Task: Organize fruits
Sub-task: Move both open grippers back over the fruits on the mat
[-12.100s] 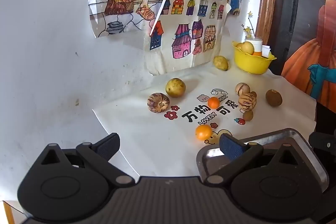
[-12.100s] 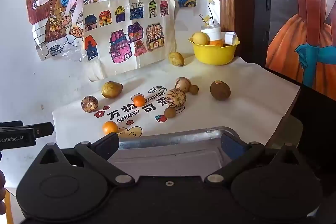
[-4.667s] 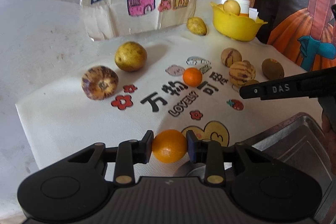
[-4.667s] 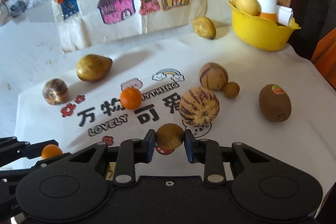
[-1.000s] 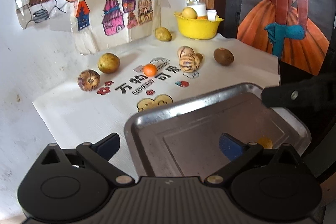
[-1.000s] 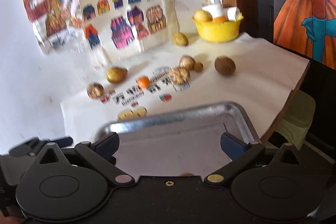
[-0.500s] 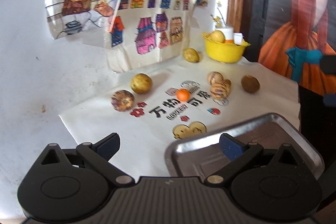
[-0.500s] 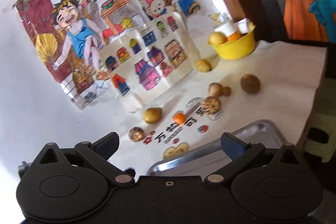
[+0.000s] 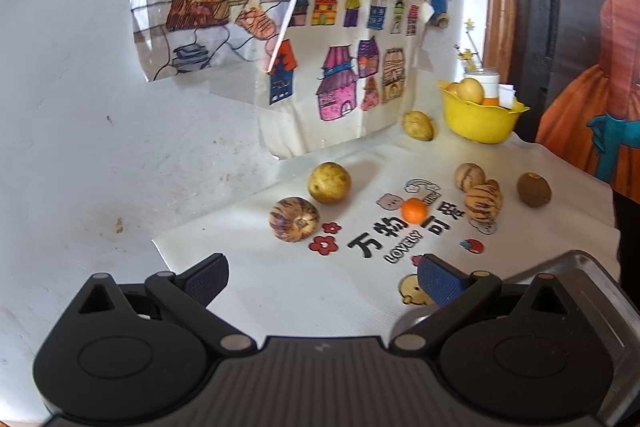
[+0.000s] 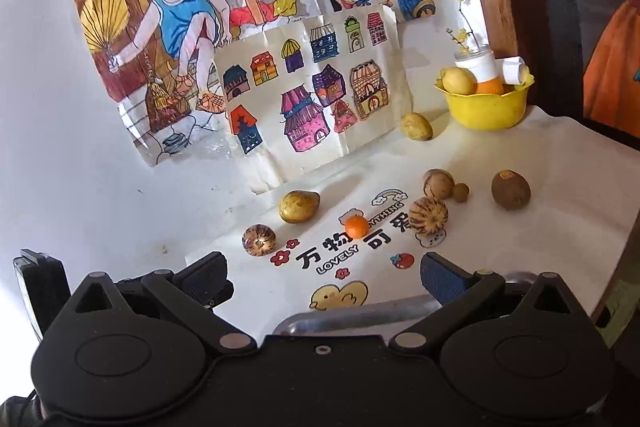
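Where the white cloth [image 9: 560, 163] reads "LOVELY", a small orange [image 9: 414, 210] sits among striped melons [image 9: 483, 202] and a kiwi [image 10: 511, 189], whose sticker only the right view shows. Left gripper [image 9: 322, 277] and right gripper [image 10: 323, 277] hang wide open, empty, above the metal tray [image 9: 592, 271].

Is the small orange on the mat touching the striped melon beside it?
No: in the right wrist view the small orange sits apart from the striped melon, with printed mat showing between them.
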The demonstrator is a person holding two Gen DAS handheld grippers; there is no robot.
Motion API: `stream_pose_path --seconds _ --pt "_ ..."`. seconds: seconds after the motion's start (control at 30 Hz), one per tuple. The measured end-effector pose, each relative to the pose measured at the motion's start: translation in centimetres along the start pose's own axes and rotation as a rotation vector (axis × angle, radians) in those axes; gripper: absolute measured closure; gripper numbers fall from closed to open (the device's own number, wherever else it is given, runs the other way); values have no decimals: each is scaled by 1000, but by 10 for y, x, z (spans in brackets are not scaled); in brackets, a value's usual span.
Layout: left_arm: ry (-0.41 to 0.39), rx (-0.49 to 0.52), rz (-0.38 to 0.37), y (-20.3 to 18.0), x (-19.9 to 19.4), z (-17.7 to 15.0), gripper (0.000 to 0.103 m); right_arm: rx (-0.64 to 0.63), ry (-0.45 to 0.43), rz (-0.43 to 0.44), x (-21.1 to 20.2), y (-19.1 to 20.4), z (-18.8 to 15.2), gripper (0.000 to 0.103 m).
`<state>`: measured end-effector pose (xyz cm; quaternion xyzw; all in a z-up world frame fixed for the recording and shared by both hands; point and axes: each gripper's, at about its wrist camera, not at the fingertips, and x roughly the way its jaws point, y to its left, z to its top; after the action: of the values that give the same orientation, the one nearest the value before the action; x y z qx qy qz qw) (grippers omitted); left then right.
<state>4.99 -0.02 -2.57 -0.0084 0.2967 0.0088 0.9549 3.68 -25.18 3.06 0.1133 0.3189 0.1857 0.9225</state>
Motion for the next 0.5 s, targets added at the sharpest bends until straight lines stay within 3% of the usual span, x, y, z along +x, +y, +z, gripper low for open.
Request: stream_pose_path --seconds 0.5 --pt "35 -41 21 26 69 13 1 -26 93 -21 95 3 29 0"
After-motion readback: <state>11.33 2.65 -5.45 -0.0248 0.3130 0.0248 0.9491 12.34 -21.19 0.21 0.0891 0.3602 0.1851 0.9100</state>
